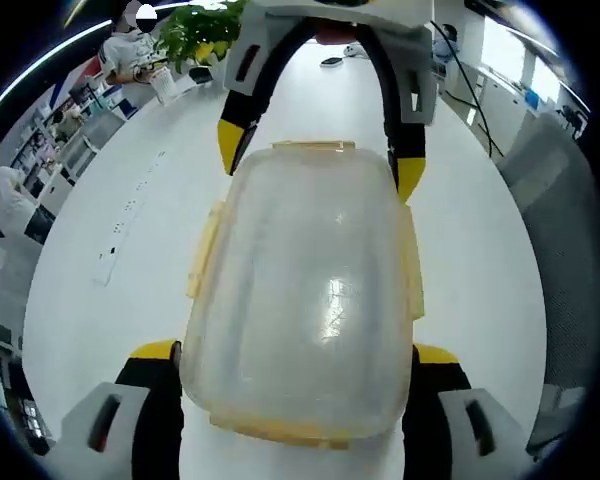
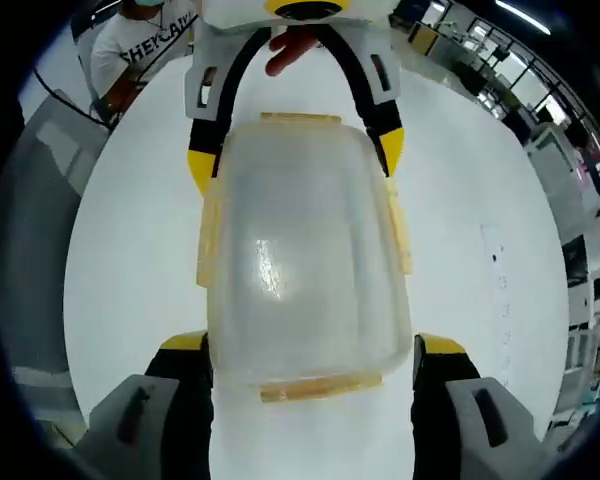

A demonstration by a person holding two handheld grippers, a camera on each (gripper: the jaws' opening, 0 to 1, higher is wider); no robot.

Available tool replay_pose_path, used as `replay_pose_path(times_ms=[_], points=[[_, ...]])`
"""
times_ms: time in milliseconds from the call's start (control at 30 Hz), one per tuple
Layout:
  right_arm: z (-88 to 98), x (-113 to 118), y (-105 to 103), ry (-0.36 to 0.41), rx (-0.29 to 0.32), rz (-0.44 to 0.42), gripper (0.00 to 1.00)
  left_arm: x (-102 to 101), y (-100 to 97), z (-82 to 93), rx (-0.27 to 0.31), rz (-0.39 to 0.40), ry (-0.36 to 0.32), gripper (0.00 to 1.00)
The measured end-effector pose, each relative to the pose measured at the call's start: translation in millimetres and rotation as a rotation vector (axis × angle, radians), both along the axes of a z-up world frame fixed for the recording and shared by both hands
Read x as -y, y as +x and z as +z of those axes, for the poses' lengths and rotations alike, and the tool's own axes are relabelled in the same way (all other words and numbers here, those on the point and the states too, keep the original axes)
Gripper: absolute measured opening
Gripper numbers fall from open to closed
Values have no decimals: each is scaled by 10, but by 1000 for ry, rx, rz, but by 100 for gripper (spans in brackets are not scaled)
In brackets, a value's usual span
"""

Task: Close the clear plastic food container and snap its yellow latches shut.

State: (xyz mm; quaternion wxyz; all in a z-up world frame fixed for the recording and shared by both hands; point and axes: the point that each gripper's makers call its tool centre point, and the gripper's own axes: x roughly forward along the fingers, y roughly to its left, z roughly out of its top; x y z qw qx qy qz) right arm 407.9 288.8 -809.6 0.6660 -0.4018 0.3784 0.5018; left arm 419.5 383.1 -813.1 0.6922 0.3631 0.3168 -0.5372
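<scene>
Now we see the container lying on the white table, with its clear lid on top and yellow latches along its edges. In the left gripper view, our left gripper has its yellow-tipped jaws spread wide, one on each side of the container's near end, and the right gripper reaches in from the far side, its jaws likewise apart and flanking the far end. In the right gripper view the same holds from the other side: the right gripper straddles the container at the near end and the left gripper brackets the far end. Whether any jaw presses the container's walls we cannot tell. A side latch stands out a little from the wall. Beyond, a plant sits at the table's far end, with a person beside it.
</scene>
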Motion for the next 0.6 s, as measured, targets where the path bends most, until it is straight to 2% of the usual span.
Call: replay_pose_path(times_ms=[100, 133, 167, 300, 367, 433, 600], points=[[-16, 8, -39, 90, 8, -92, 83, -25, -21, 30, 25, 65, -88, 90], [-10, -36, -58, 160, 3, -135, 86, -30, -34, 41, 28, 102, -130, 90], [-5, -43, -57, 193, 8, -159, 88, -40, -38, 37, 28, 129, -153, 90], [-17, 0, -82, 232, 39, -214, 89, -148, -40, -2, 51, 244, -196, 88], [-18, -4, -98, 267, 59, -248, 89, -133, -92, -20, 30, 290, -255, 89], [-21, -42, -154, 320, 46, -291, 91, -142, -154, -64, 10, 325, -280, 89], [-33, -51, -231, 394, 62, -363, 92, -150, -293, -104, -12, 410, -351, 89]])
